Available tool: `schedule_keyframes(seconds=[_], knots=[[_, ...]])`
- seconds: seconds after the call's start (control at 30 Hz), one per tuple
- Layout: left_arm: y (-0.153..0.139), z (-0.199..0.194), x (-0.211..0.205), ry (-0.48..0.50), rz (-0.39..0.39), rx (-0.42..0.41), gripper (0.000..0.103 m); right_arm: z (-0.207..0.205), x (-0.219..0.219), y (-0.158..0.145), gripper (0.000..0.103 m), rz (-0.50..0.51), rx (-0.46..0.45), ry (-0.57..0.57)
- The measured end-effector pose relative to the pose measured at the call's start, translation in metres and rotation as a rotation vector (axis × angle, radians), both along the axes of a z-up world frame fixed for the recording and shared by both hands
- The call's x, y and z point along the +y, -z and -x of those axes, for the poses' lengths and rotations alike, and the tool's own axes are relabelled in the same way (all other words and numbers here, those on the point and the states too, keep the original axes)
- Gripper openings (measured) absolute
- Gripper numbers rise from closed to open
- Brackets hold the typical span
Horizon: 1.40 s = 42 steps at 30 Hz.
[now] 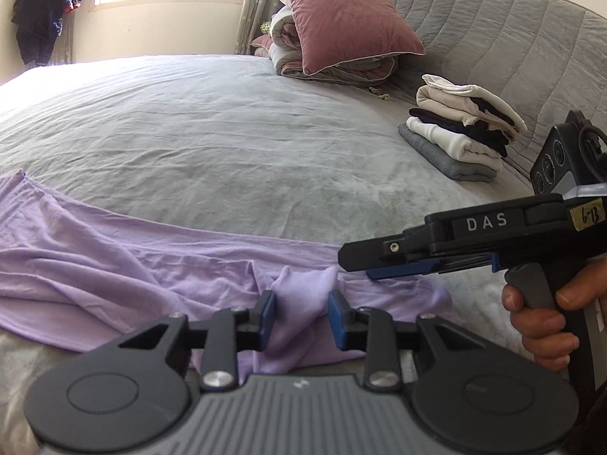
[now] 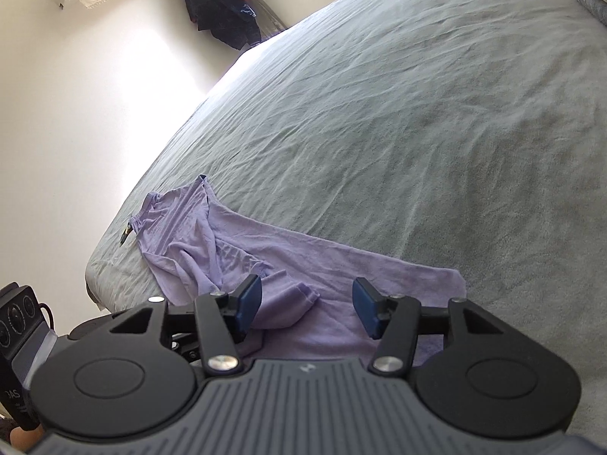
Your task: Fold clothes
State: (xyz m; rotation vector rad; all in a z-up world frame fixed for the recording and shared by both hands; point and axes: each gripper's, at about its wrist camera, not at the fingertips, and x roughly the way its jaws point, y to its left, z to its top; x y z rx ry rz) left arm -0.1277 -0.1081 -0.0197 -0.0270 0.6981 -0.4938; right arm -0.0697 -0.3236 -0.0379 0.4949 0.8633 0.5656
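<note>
A lilac garment (image 1: 114, 258) lies crumpled along the near edge of the grey bed (image 1: 227, 132). My left gripper (image 1: 301, 316) stands open over the garment's right end, where a raised fold of the fabric sits between the blue pads (image 1: 267, 314) without being pinched. In the right wrist view the same garment (image 2: 227, 250) stretches away to the left. My right gripper (image 2: 307, 307) is open above its near end, a small bunched fold lying by the left pad (image 2: 248, 303). A hand (image 1: 538, 322) holds the right gripper (image 1: 379, 271), seen side-on just right of the left one.
A stack of folded clothes (image 1: 455, 132) sits at the right by the quilted grey headboard (image 1: 512, 38). A pink pillow (image 1: 349, 19) leans on a folded quilt (image 1: 330, 64) at the back. Dark clothes (image 2: 220, 3) hang on the far wall. The bed's left edge (image 2: 102, 250) drops off beyond the garment.
</note>
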Motion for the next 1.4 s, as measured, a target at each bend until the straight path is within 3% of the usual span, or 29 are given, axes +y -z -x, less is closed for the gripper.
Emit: schedule_keyframes(seconds=[0.1, 0.2, 0.4, 0.53, 0.6, 0.7, 0.8, 0.87, 0.93, 1.03, 1.27, 1.4], knots=[[0.005, 0.010, -0.009, 0.106, -0.012, 0.002, 0.026, 0.000, -0.002, 0.001, 0.058, -0.019, 0.011, -0.002], [0.014, 0.017, -0.018, 0.247, -0.009, 0.058, 0.028, 0.001, -0.004, 0.002, 0.058, -0.027, 0.014, -0.004], [0.008, 0.026, -0.022, 0.327, -0.022, 0.039, 0.031, 0.007, -0.001, -0.003, 0.058, -0.031, -0.032, -0.022], [-0.005, 0.028, -0.011, 0.327, -0.017, 0.008, 0.035, 0.011, 0.006, -0.011, 0.057, -0.039, -0.089, -0.040], [-0.010, 0.026, -0.003, 0.288, -0.027, -0.012, 0.041, 0.010, 0.009, -0.013, 0.057, -0.038, -0.096, -0.049], [-0.008, 0.019, 0.008, 0.218, -0.036, -0.011, 0.042, 0.008, 0.016, -0.013, 0.057, -0.030, -0.093, -0.046], [-0.001, 0.011, 0.011, 0.176, -0.023, 0.018, 0.042, 0.005, 0.025, -0.013, 0.050, -0.027, -0.096, -0.051], [0.005, 0.007, 0.009, 0.185, 0.002, 0.042, 0.042, 0.004, 0.033, -0.011, 0.038, 0.001, -0.092, -0.045], [0.008, 0.007, 0.003, 0.214, 0.012, 0.057, 0.042, 0.002, 0.039, -0.008, 0.001, 0.042, -0.072, -0.026], [0.006, 0.011, -0.008, 0.274, -0.015, 0.041, 0.043, 0.005, 0.038, -0.011, 0.001, 0.080, -0.045, 0.026], [0.004, 0.014, -0.013, 0.378, 0.038, 0.038, 0.049, 0.058, 0.024, -0.036, 0.001, 0.210, -0.128, 0.139], [0.005, 0.018, -0.014, 0.432, 0.025, 0.046, 0.049, 0.090, 0.014, -0.027, 0.001, 0.305, -0.127, 0.201]])
